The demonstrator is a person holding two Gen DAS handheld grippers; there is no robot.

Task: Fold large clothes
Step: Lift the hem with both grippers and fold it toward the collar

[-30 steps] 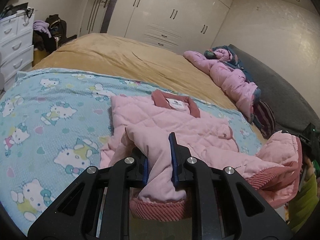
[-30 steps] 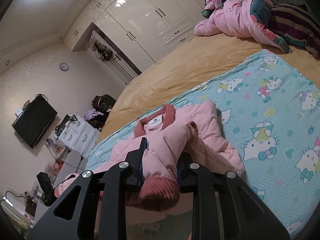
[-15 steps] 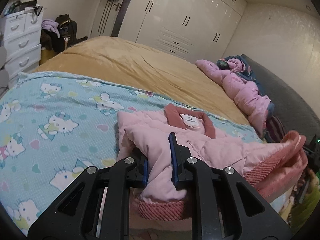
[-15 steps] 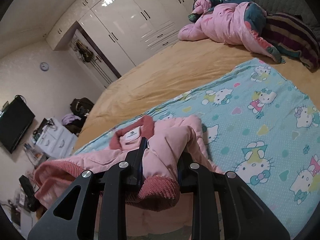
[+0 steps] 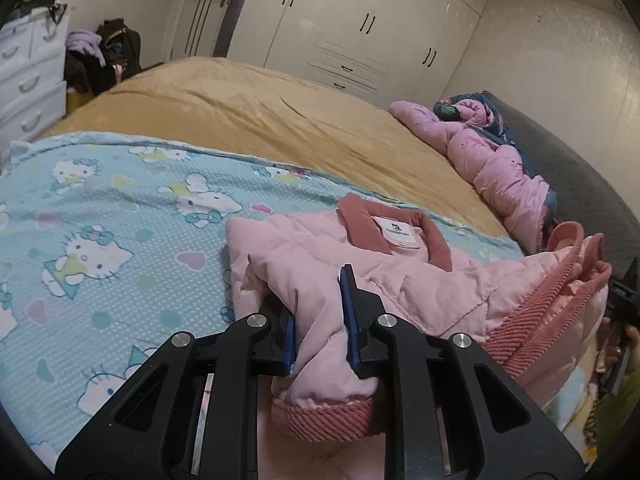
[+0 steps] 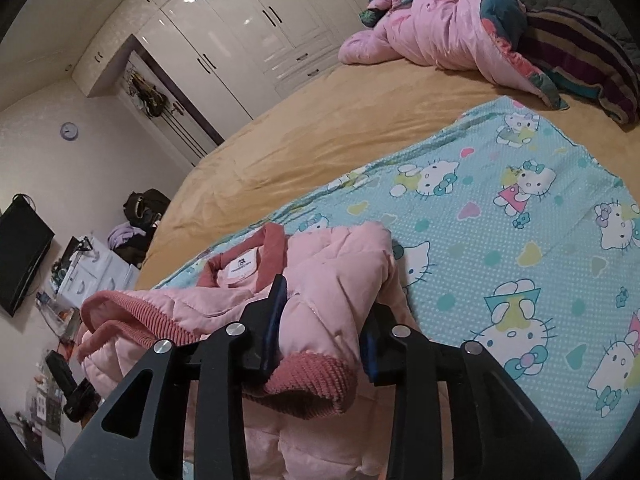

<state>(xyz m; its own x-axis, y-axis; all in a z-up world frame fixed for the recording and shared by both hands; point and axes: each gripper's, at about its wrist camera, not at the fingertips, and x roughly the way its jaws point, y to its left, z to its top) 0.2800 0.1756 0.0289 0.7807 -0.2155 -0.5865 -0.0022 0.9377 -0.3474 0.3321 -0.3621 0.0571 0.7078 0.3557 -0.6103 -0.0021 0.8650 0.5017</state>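
1. The pink quilted jacket lies collar-up on the cartoon-cat blanket spread over the bed, its hem end lifted towards the near edge.
2. The left claw is clamped narrowly on a ribbed cuff at 6 o'clock.
3. The right claw has just been opening; the other cuff sits between its jaws, on which the pads no longer seem to press.
4. The padding looks light, soft and springy, likely to puff back; the firm ribbed hem seems the surest hold.
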